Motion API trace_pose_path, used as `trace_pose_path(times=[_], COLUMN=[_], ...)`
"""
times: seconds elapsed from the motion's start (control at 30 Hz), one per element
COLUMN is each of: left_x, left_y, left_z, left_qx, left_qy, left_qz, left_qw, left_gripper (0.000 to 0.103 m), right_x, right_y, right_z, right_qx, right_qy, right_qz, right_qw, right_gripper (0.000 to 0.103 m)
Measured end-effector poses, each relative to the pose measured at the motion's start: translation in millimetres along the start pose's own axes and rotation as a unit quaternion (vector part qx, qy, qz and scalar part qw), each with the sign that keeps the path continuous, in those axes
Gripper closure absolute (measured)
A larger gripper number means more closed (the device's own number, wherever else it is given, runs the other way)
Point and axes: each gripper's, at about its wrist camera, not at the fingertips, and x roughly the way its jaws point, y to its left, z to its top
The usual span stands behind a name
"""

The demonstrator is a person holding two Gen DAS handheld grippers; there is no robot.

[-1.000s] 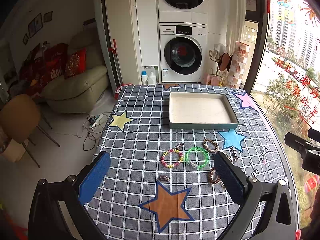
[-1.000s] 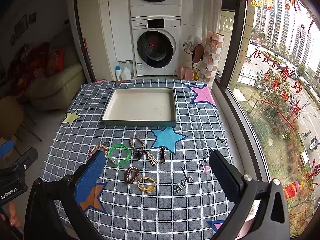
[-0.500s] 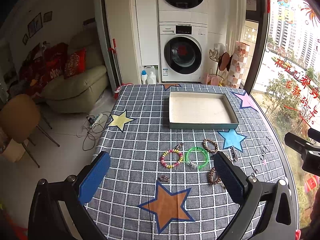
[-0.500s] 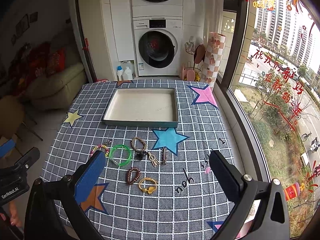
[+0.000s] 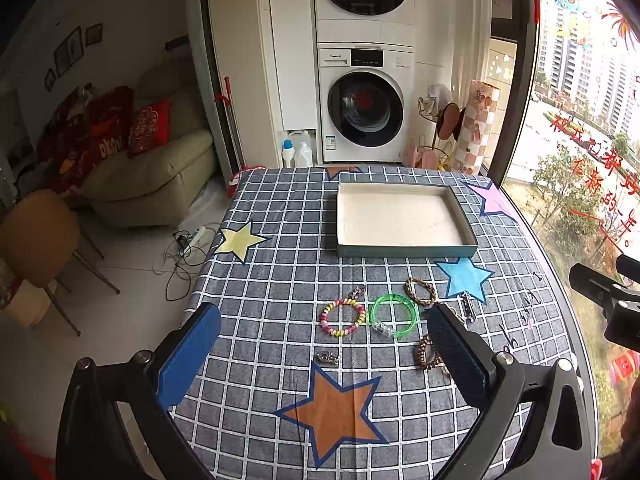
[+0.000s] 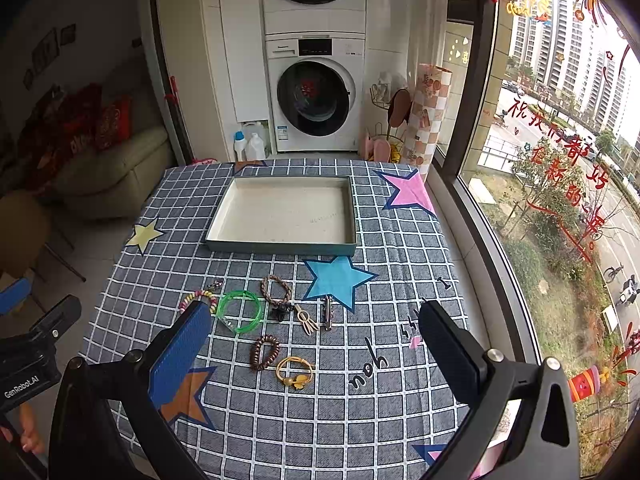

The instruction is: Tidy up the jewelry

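Observation:
Jewelry lies scattered mid-table: a multicolour bead bracelet (image 5: 342, 317), a green bangle (image 5: 394, 315), a braided brown bracelet (image 5: 420, 290), a dark bead bracelet (image 6: 264, 352), a yellow bracelet (image 6: 294, 371), a small charm (image 5: 328, 357) and hair clips (image 6: 327, 313). A shallow teal tray (image 5: 404, 251) with a white floor sits beyond them, with nothing in it. My left gripper (image 5: 324, 356) hovers open over the near table. My right gripper (image 6: 316, 350) is open too, above the bracelets. Neither holds anything.
The table wears a grey checked cloth (image 6: 400, 248) with coloured stars. A window runs along the right side. Stacked washing machines (image 5: 364, 100) stand behind the table; a sofa (image 5: 152, 176) and a chair (image 5: 36, 236) stand to the left.
The right wrist view has drifted slightly, so the table sits a little further right and lower. The left gripper has barely moved. No jewelry has shifted.

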Motion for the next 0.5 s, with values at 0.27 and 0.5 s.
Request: trace_pose_path(times=[0.27, 0.5], left_x=[2.0, 3.0], left_y=[-2.6, -5.6], left_z=[-0.8, -0.6], left_qx=[0.003, 0.006], left_qy=[0.0, 0.001], left_qz=[-0.001, -0.002], left_qw=[1.0, 1.0], left_gripper=[0.0, 0.0], right_x=[0.5, 2.7], right_y=[-0.3, -4.6], right_z=[0.1, -0.6], right_qx=[0.0, 0.003], right_qy=[0.001, 0.002], right_qz=[0.0, -0.001], right_qw=[1.0, 1.0], right_gripper=[0.0, 0.0])
